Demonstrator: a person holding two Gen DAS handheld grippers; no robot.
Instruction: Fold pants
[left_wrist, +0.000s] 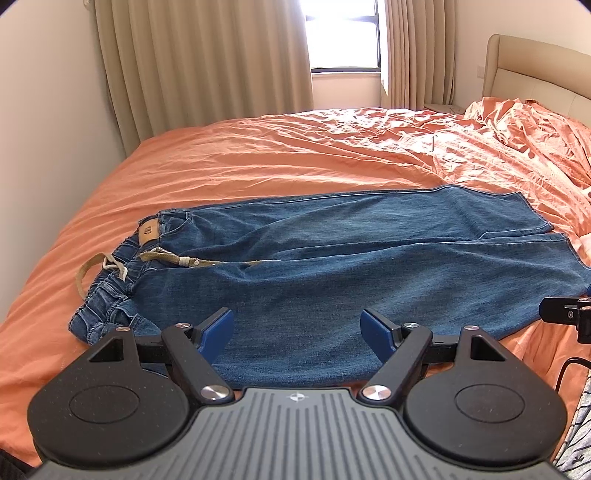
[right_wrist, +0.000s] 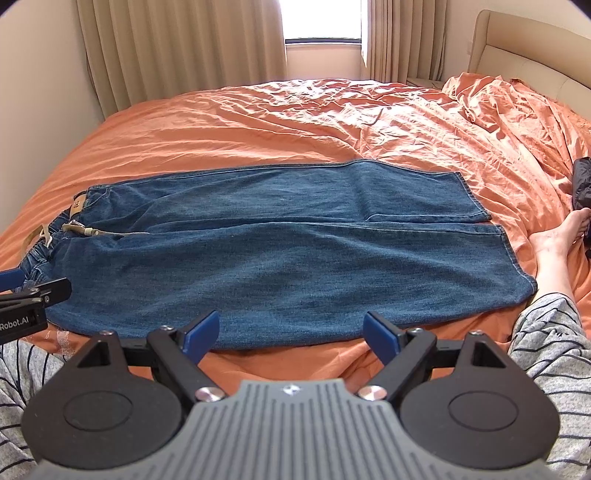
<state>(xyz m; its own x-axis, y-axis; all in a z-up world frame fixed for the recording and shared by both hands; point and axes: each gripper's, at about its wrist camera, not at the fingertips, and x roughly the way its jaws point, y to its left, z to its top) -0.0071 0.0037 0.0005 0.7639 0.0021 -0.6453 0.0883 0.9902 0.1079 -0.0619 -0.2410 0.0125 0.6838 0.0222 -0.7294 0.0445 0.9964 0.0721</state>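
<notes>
Both grippers hovered spread wide and empty over the near edge of the blue jeans (left_wrist: 369, 258): the left gripper (left_wrist: 297, 330), the right gripper (right_wrist: 290, 334). The jeans lay flat across the orange bedsheet (left_wrist: 258, 162), waistband leftward, legs side by side.

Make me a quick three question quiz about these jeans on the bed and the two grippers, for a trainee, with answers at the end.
1. True or false: the jeans are already folded in half, leg over leg.
2. Which end of the jeans points to the left in both views: A) hems, B) waistband, C) neither?
3. Fill in: both the left hand-held gripper and the right hand-held gripper are ____ and hold nothing.

Key: 1 false, the legs lie side by side on the orange bedsheet; 2 B; 3 open.
</notes>
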